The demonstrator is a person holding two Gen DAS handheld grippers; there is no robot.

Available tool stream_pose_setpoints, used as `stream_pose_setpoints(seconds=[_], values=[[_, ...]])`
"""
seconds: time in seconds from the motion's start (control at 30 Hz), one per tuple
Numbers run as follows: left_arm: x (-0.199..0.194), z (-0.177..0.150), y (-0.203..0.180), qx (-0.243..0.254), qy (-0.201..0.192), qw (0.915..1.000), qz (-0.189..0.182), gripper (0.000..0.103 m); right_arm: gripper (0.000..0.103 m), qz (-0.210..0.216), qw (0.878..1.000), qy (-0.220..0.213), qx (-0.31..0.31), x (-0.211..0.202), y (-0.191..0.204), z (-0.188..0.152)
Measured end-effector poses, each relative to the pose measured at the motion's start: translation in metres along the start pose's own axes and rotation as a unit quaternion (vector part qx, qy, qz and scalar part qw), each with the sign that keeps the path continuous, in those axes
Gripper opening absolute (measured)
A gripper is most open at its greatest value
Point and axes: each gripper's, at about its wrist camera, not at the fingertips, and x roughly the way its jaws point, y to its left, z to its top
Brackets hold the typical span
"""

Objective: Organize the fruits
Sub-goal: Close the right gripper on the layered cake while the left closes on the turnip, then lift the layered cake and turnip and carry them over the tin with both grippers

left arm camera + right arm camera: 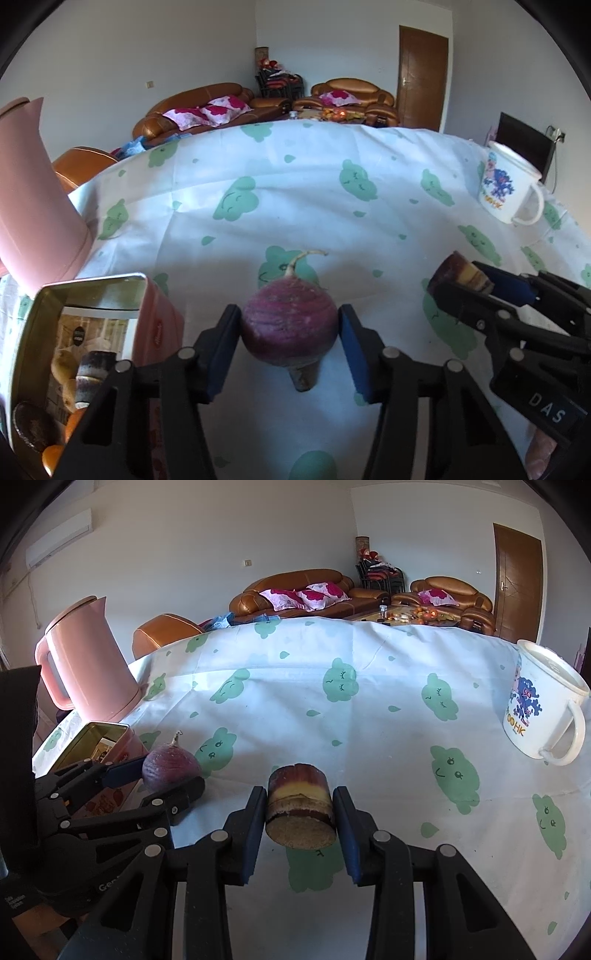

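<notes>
A table is covered by a white tablecloth [369, 686] printed with green clouds. Beyond it, brown leather sofas [295, 587] with pink floral cushions [306, 596] are set against pale walls [203, 535]. A brown door [517, 579] is seen at right, an air conditioner [59, 539] at upper left.

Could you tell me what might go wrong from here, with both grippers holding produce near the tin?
1. The left gripper pinches the round purple radish only at its curved sides, so it may slip or roll out.
2. The open tin already holds items, so room may be tight.
3. The right gripper, holding the sugarcane piece, is close beside the left; they might collide.
</notes>
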Motion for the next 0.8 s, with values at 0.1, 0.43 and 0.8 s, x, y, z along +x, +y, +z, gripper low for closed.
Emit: stream_pose_setpoints(seconds=[0.1,0.43,0.8], values=[[-0.001,0.000,0.001,-0.003,-0.003,1.0000,-0.007,0.055,0.039,0.003,1.000,-0.006,0.001,-0.002,-0.001,0.000],[-0.016,-0.001,0.001,-0.002,-0.039,0.9989,-0.025,0.055,0.039,0.014,0.999,-0.034,-0.013,-0.013,0.005,-0.001],[-0.025,-0.003,0.000,0.000,-0.064,0.9976,-0.024,0.055,0.039,0.017,0.998,-0.063,-0.017,-0.023,0.006,-0.003]])
